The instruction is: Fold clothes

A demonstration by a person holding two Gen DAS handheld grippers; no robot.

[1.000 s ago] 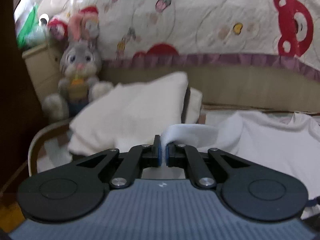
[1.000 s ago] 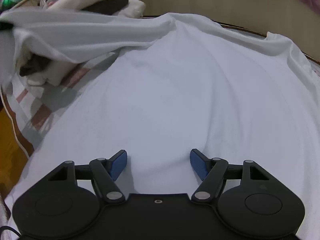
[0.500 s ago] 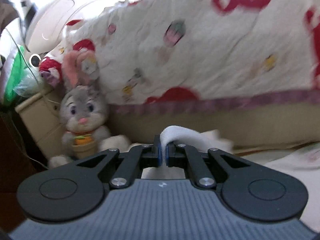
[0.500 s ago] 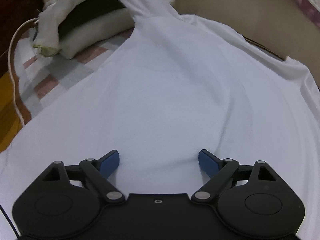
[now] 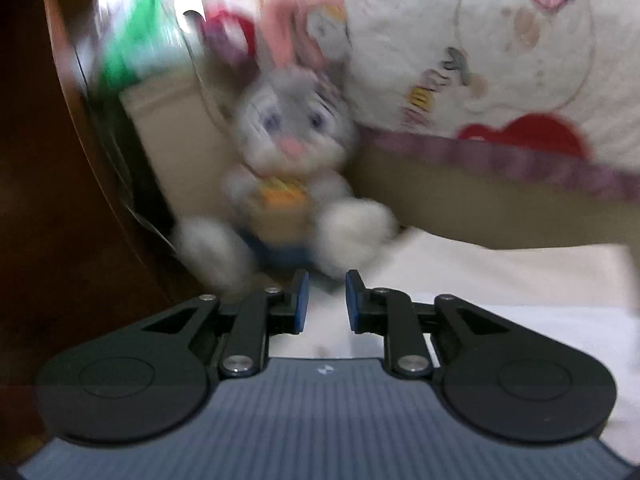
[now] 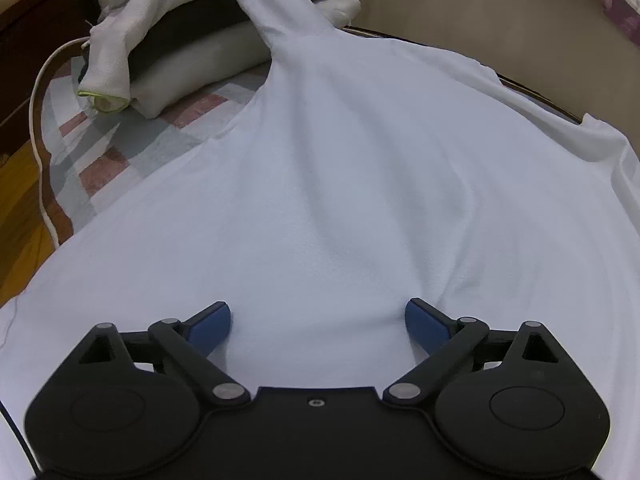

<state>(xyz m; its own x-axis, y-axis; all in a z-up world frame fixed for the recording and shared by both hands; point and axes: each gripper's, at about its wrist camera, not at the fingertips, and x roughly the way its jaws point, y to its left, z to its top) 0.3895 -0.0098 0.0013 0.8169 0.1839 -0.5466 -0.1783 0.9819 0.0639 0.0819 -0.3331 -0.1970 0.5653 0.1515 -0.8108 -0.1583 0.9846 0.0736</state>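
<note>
Across most of my right wrist view lies the white shirt (image 6: 340, 200), spread flat over a checked pink-and-grey cover (image 6: 120, 148) on the bed. Its cloth is smooth in the middle, with soft creases running toward my tool and a rumpled edge at the right. One sleeve (image 6: 276, 16) is drawn up and away to the upper left, stretched taut over a stack of folded clothes (image 6: 192, 52): pale layers with a dark one between, and a rolled white piece with a yellow-green hem at its near end. I see no boxes or baskets holding any of this; the stack simply rests on the cover.

My right gripper (image 6: 318, 322) sits low over the shirt with its blue pads spread wide. They have just been opening, and only flat cloth lies under the gap, pinched by neither pad.

My left wrist view is badly blurred. A cartoon-print quilt (image 5: 500, 52) with a purple border fills the upper right, and a grey plush rabbit (image 5: 288, 168) sits against a beige side panel. White fabric (image 5: 520, 280) lies below it; I cannot tell whether it is the shirt or the stack. My left gripper (image 5: 323, 302) has its pads a little apart, having just been opening, with nothing clamped between them.
</note>
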